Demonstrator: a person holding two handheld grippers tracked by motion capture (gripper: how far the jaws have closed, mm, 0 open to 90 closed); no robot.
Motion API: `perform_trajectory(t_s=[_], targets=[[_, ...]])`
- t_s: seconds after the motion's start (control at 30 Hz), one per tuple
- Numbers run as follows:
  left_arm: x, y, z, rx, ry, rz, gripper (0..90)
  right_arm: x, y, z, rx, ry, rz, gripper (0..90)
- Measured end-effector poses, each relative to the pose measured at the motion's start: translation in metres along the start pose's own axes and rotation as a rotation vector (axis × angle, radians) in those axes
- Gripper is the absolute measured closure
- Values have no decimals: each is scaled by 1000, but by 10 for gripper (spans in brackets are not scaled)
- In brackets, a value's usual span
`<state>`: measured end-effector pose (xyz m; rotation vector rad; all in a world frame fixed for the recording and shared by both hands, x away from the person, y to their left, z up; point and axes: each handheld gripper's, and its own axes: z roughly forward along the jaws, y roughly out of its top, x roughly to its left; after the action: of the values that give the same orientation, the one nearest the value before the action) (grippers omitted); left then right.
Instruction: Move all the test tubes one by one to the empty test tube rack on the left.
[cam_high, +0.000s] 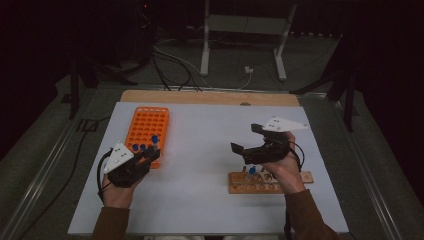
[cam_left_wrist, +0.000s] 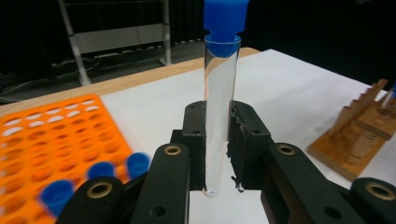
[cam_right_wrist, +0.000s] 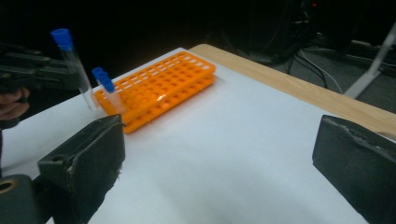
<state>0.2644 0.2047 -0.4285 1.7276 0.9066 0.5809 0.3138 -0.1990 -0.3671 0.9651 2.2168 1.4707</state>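
A blue-capped tube (cam_left_wrist: 219, 112) is held clenched upright in the left tool (cam_left_wrist: 218, 140) just beside the orange rack (cam_high: 148, 129), not yet slotted, while the right tool (cam_high: 252, 142) is spread empty, well apart from it.

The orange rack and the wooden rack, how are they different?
The orange rack is bright plastic with many rows of small holes; the wooden rack is brown, narrower and has stepped rows. The orange rack lies near the left gripper, the wooden rack beneath the right gripper. Both hold blue-capped tubes.
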Motion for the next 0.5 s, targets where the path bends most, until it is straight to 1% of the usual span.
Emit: perform_trajectory(t_s=[0.2,0.33,0.5], targets=[[19,-1,-15,-37,45,-33,782,-16,-9,-14,-12,-41,27,4],[29,-1,-24,-54,76,-41,782,-23,-14,-20,-16,-59,37,2],[37,-6,-26,-61,106,-58,782,-29,-19,-24,-18,-73,51,2]])
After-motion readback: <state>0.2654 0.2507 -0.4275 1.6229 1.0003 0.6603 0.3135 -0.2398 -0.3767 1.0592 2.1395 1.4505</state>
